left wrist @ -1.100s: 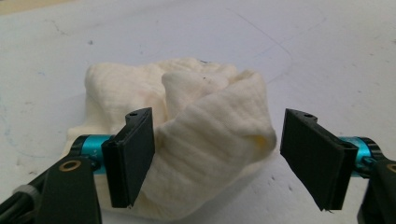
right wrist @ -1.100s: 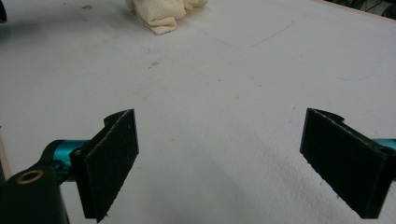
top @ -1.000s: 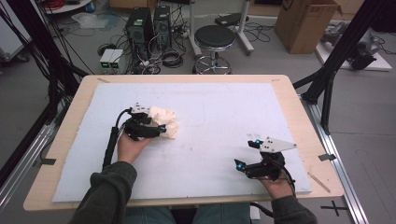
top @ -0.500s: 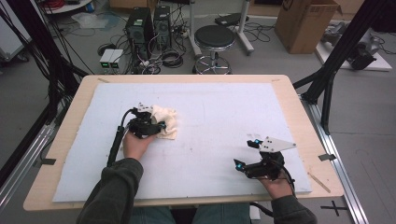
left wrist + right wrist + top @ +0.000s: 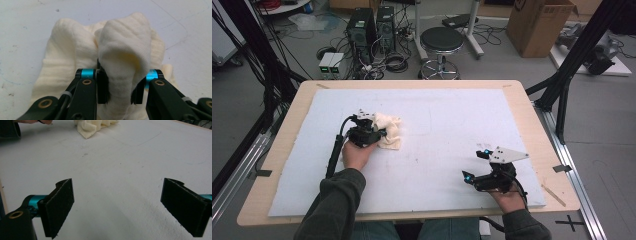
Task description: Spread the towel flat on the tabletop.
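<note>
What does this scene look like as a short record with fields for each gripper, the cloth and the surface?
left gripper: jaws closed on a raised fold of the cream cloth
cream cloth: crumpled, lying on the white board's left half
right gripper: jaws wide apart, nothing between them, low over the white board near its front right corner
white board: covers most of the wooden table

- Wooden table [image 5: 532,107] topped with a white foam sheet [image 5: 452,125].
- Grey floor with tangled black cables [image 5: 384,57].
- Round black stool [image 5: 441,40].
- Brown cardboard box [image 5: 539,25].
</note>
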A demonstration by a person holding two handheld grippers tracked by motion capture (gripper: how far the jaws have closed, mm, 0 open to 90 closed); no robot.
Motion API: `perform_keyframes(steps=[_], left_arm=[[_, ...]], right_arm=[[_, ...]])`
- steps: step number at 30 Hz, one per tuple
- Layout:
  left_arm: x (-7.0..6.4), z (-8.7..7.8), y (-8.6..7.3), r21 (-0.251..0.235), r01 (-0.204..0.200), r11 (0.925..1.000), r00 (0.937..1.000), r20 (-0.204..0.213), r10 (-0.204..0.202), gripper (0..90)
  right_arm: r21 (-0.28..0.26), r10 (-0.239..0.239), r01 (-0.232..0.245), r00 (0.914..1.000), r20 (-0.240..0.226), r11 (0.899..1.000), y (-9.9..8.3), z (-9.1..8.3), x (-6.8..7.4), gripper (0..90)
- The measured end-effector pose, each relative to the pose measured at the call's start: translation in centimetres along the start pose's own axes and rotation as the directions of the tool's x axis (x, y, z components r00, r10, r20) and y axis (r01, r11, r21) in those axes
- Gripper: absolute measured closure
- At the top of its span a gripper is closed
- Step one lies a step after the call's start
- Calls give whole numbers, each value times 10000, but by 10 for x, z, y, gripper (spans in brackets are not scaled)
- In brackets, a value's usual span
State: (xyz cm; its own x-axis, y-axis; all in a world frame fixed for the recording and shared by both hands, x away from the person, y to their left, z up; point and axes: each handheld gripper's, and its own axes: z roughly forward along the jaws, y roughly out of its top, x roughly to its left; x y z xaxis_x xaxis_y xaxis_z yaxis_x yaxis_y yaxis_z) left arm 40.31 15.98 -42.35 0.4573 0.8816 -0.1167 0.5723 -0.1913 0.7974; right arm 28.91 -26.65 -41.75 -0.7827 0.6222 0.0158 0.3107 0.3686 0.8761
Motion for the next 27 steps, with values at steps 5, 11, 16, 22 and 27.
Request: perform_keyframes(steps=[5, 11, 16, 22, 27], left_arm=[[-5, -11, 4, -272, 11, 9996, 9998, 188, -6, 727], [-16, -26, 8, -551, -128, 9984, 9988, 456, 153, 727], [-26, -37, 11, -581, -325, 9978, 9959, 822, 373, 726], [-52, -49, 20, -891, -807, 9927, 9867, 1337, 922, 725], [-77, -48, 24, -843, -1125, 9901, 9716, 1995, 1274, 724]], right_arm=[[-22, -1, 1, 10000, 20, 10000, -1, -2, 1, 108], [-86, -19, 20, 10000, 62, 10000, 0, -3, 1, 108], [-68, 6, -6, 10000, 67, 10000, -1, -4, 2, 108], [-77, 60, -60, 10000, 48, 10000, 0, -4, 3, 108], [-129, -55, 56, 9999, 114, 9999, 0, -5, 3, 108]])
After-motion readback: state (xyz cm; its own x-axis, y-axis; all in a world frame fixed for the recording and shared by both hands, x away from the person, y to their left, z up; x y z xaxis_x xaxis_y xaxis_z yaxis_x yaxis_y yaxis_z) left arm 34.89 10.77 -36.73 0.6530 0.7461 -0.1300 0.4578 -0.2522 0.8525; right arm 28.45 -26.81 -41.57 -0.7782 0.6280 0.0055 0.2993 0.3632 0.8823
